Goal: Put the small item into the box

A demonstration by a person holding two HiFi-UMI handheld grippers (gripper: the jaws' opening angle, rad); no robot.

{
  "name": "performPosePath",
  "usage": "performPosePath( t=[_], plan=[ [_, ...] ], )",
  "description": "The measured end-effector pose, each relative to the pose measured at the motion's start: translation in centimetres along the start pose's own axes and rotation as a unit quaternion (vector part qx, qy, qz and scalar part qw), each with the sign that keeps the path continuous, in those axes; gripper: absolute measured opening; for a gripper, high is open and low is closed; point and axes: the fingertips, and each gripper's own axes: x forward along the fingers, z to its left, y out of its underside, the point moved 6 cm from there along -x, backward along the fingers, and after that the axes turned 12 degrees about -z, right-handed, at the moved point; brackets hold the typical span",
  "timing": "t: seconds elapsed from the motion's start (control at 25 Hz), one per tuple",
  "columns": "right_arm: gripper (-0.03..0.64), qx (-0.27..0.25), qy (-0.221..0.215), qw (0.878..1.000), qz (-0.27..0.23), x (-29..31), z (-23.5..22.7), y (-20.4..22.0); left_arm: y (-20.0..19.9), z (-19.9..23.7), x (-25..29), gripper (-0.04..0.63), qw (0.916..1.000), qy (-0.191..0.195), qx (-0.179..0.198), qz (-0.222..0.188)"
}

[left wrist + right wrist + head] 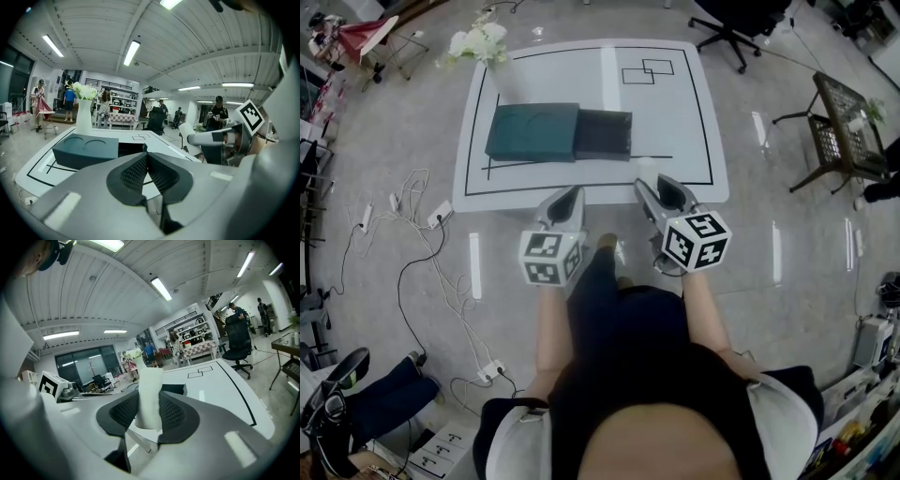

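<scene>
Teal box (532, 132) on white table (675, 122), left gripper (574, 192) and right gripper (658, 184) at its near edge

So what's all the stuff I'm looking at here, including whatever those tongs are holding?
table: one, white with black lines, middle of the floor
box: one, dark teal, on the table's left half
tray: one, black, against the box's right end
vase of flowers: one, white, at the table's far left corner
office chair: one, black, beyond the table
side table: one, dark, on the floor at right
cables: several, white, on the floor at left
small item: one, white, between the right tongs' jaws
left tongs: one, grey, jaws together, empty
right tongs: one, grey, closed on the small item
</scene>
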Motion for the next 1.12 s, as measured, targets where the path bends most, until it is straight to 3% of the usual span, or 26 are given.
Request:
performPosePath(
  t=[1.12],
  plan=[
    [0.129,-0.004,0.013,1.0,0.014,8.0,-2.7,-1.5,-2.1,6.2,6.5,0.009,1.0,0.0,-0.003,0.009]
  ],
)
